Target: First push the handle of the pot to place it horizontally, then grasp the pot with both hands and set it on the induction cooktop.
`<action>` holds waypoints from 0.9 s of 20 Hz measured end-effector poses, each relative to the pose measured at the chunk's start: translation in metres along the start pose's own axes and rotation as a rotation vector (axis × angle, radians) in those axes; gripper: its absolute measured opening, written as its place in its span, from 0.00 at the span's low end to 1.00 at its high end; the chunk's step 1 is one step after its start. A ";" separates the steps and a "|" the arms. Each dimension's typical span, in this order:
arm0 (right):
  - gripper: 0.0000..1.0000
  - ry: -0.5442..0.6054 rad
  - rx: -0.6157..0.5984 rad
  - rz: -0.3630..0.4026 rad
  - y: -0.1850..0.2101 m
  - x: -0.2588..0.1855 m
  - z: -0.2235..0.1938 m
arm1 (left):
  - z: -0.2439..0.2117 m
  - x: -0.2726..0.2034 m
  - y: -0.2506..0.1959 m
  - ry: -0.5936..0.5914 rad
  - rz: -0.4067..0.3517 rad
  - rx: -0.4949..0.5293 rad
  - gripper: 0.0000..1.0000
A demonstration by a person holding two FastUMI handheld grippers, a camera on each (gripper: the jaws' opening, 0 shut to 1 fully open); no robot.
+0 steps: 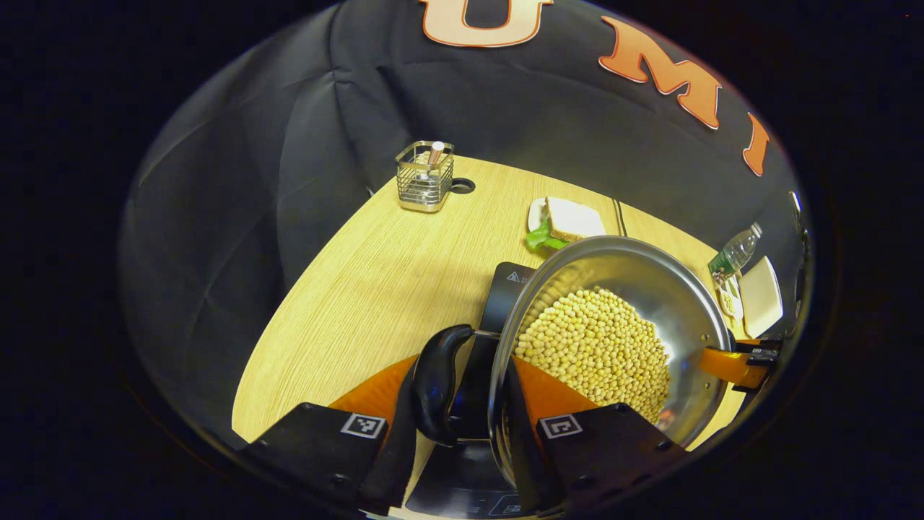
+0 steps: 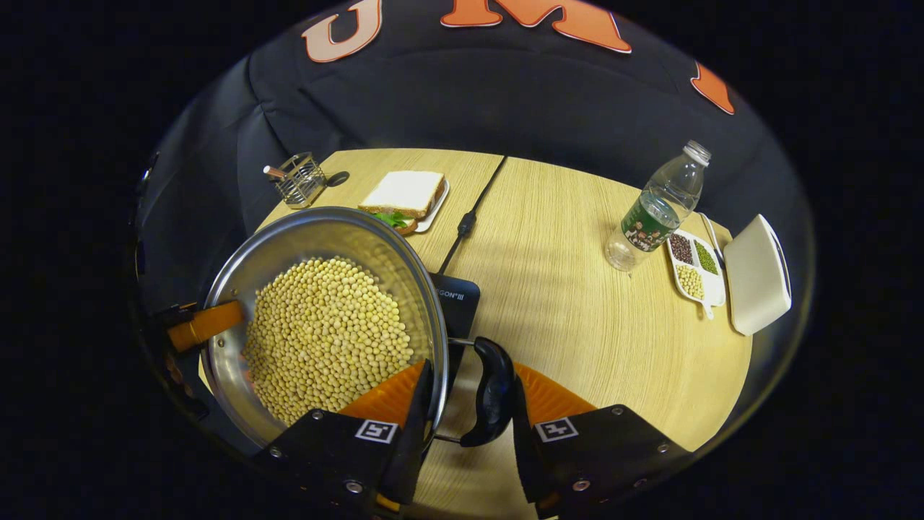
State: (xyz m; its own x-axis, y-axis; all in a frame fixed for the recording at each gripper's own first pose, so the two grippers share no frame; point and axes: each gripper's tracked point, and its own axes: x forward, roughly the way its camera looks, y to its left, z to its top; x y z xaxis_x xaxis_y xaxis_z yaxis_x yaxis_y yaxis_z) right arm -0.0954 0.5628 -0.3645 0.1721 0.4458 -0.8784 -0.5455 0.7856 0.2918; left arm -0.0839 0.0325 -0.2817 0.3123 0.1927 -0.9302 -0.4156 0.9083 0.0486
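The pot, full of pale beans, is held over the wooden table, tilted in both views, with the black cooktop partly under it. The handle push looks finished, so the step in hand is the second: carrying the pot with 2 grippers and setting it on the cooktop.

In the left gripper view, the left gripper has its fingers narrowed around the pot's wall and near black side handle, 1 finger outside the handle, the other inside the rim. In the right gripper view, the right gripper grips the opposite side the same way, 1 finger inside the rim against the beans, the other outside the black handle. Each view also shows the other gripper far off at the pot's opposite rim.

Next, I judge, the pot must be levelled and centred over the cooktop, then lowered evenly so the beans do not spill, before either gripper lets go.

Most of the cooktop is hidden under the pot, so how well they line up is hard to tell. Whether the pot's base touches anything cannot be seen. The fingertips are covered by the rim and handles.
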 end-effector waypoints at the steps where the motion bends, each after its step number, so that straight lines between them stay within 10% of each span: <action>1: 0.55 -0.006 0.000 -0.002 -0.002 0.001 0.002 | -0.002 0.000 0.000 0.003 -0.004 -0.002 0.63; 8: 0.63 -0.034 -0.042 0.071 0.003 -0.002 -0.001 | 0.004 0.001 -0.002 -0.015 0.144 -0.005 0.87; 18: 0.73 -0.400 -0.036 0.098 -0.095 -0.130 0.059 | 0.119 -0.145 -0.044 -0.563 0.263 0.134 0.98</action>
State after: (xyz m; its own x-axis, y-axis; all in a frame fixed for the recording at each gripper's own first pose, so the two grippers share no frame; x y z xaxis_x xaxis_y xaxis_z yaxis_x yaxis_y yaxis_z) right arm -0.0175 0.4560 -0.2557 0.4193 0.6554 -0.6283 -0.6026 0.7185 0.3474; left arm -0.0092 0.0088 -0.1052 0.6309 0.5479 -0.5493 -0.4403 0.8358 0.3280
